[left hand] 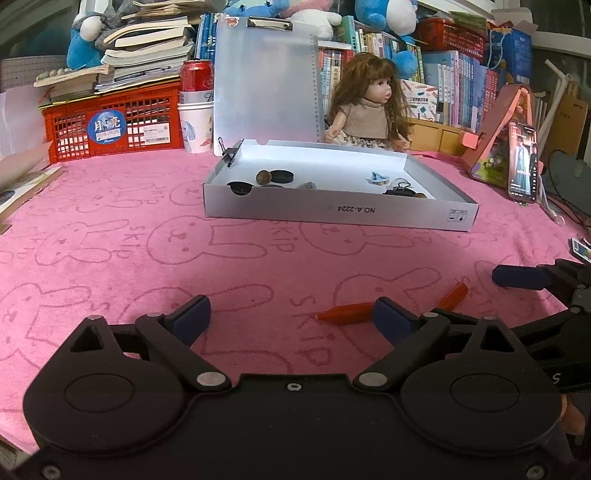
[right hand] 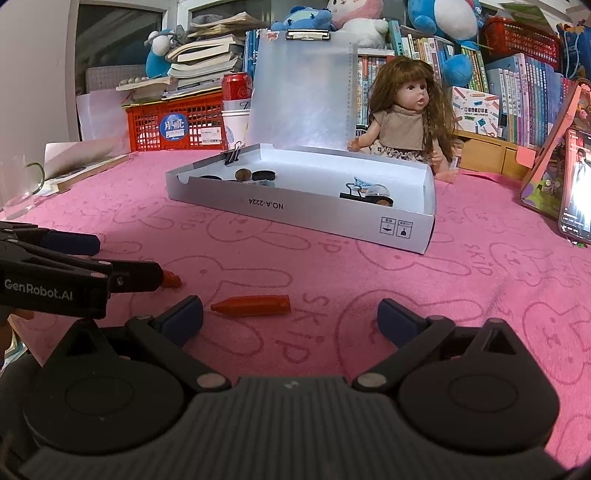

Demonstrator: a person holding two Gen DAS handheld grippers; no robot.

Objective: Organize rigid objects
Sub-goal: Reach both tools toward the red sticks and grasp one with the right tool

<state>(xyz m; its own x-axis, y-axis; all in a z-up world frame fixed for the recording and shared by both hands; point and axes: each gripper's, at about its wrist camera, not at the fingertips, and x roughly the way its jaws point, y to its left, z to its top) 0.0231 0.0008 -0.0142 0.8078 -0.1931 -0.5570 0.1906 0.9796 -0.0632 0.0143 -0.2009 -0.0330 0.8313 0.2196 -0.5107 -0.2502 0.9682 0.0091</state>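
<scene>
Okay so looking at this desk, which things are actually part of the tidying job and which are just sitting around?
Part of the job:
two orange crayon-like pieces on the pink cloth
white box with small items already inside
left gripper, right gripper, both open

Just lying about:
doll
phone
red can
red crate
clipboard

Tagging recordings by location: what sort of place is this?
Probably a child's room or home study: a doll and plush toys sit before packed bookshelves, with a bunny-print pink cloth over the table.
</scene>
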